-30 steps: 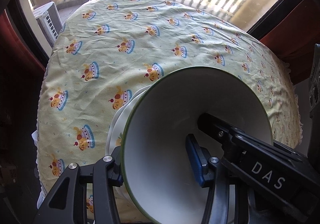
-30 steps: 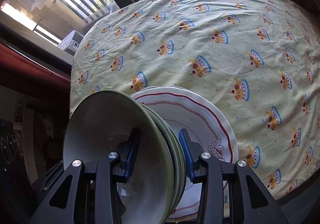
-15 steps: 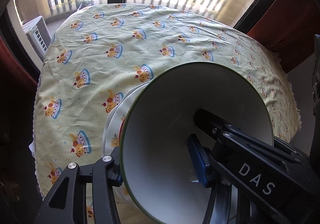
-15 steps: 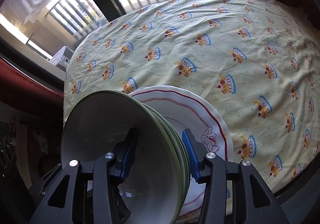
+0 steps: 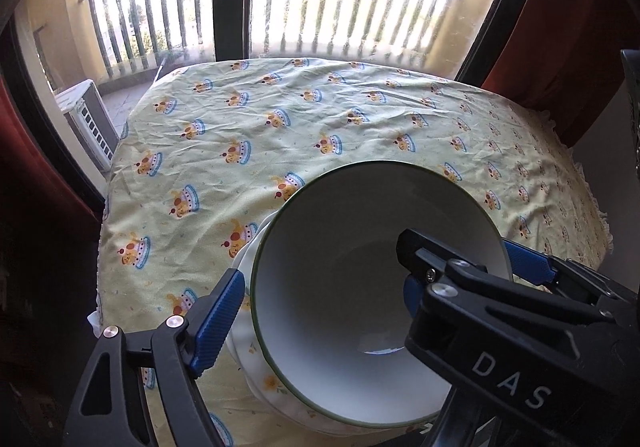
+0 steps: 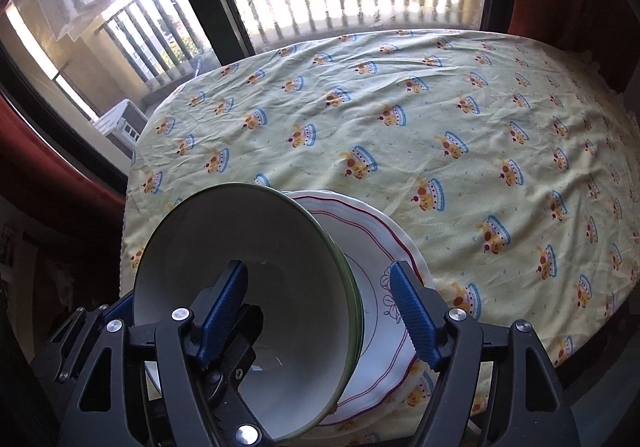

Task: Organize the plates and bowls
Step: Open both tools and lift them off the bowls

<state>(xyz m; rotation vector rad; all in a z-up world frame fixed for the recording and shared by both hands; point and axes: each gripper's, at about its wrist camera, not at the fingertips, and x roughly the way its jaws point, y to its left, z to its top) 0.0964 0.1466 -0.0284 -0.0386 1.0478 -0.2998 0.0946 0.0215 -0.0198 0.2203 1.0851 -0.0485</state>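
The stacking looks all but finished. The nested bowls (image 6: 280, 247), white with green rims, sit on the scalloped red-lined plates (image 6: 376, 247). The whole pile rests at the near edge of the worktop, on the yellow printed tablecloth (image 6: 440, 107). I see no other crockery on the cloth, so I judge that all that is left is to back both tools away without knocking the pile.

My right gripper (image 6: 318, 311) has its jaws spread wide. One blue pad hangs inside the top bowl and the other outside it, above the plate rim, and neither touches the bowl wall between them. My left gripper (image 5: 322, 285) straddles the opposite side of the bowl in the same way. Its outer pad stands just off the rim, and only a sliver of the inner one shows, behind the right tool's finger. I read those jaws as spread too.

Half a second ago both pairs of jaws were nipped onto the bowl wall, and the right pads sat much closer together around the green rims. They have since let go. Both cameras have also tipped up and drawn back slightly, so more of the window and the balcony railing is in view. The pile itself has not shifted on the cloth.
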